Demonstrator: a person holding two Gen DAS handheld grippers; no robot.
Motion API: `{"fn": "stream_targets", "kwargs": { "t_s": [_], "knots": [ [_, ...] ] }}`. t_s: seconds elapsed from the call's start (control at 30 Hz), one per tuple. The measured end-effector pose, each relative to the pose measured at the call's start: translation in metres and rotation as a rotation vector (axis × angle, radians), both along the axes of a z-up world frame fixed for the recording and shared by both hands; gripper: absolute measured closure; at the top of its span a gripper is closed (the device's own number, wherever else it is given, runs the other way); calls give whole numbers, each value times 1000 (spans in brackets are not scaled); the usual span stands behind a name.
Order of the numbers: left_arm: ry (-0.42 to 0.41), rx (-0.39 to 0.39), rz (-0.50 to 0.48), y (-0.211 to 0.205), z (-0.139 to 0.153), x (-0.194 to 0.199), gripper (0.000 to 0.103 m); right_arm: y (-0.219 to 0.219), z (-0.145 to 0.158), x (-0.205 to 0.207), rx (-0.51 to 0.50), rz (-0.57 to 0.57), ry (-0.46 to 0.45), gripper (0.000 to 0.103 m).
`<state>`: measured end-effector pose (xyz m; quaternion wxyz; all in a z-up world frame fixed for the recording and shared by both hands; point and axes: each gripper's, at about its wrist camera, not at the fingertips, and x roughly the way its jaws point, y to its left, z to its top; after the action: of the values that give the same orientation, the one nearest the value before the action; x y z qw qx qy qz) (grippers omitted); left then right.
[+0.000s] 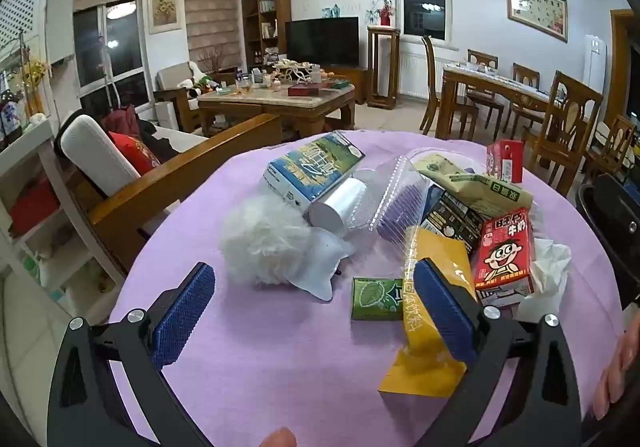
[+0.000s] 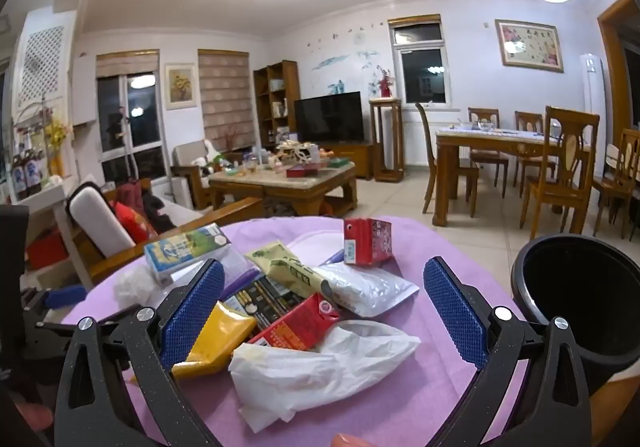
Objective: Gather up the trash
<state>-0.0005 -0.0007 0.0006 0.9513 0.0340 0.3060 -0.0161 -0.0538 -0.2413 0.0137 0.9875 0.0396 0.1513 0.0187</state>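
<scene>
Trash is piled on a round table with a lilac cloth (image 1: 260, 367). In the left wrist view I see a white fluffy wad (image 1: 260, 239), a green packet (image 1: 376, 299), a yellow wrapper (image 1: 432, 343), a red milk carton (image 1: 504, 255) and a blue-green carton (image 1: 312, 167). My left gripper (image 1: 316, 287) is open above the cloth, with the green packet between its fingers. In the right wrist view my right gripper (image 2: 324, 283) is open over a crumpled white tissue (image 2: 316, 363), the red carton (image 2: 296, 323) and the yellow wrapper (image 2: 220, 339).
A black bin (image 2: 580, 295) stands right of the table. A second red carton (image 2: 366, 241) stands upright at the far edge. A wooden sofa (image 1: 168, 175) is to the left, a dining set (image 2: 520, 159) to the right.
</scene>
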Motion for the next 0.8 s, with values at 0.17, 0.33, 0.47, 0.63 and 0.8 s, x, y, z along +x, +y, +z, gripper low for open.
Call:
{"fn": "stream_targets", "kwargs": {
  "t_s": [0.17,0.33,0.47,0.63,0.8],
  "knots": [
    [-83,-27,11,4,8,-15,5,1,0,-1,1,-2,-7,5],
    [-66,-71,13,14,9,-12,5,0,0,-1,10,-3,-3,5],
    [-45,-76,19,12,6,-7,5,0,0,-1,10,-3,-3,5],
    [-53,-58,13,10,6,-8,5,0,0,-1,10,-3,-3,5],
    [-53,-52,10,8,5,-8,5,0,0,0,11,-3,-1,5]
  ]
}}
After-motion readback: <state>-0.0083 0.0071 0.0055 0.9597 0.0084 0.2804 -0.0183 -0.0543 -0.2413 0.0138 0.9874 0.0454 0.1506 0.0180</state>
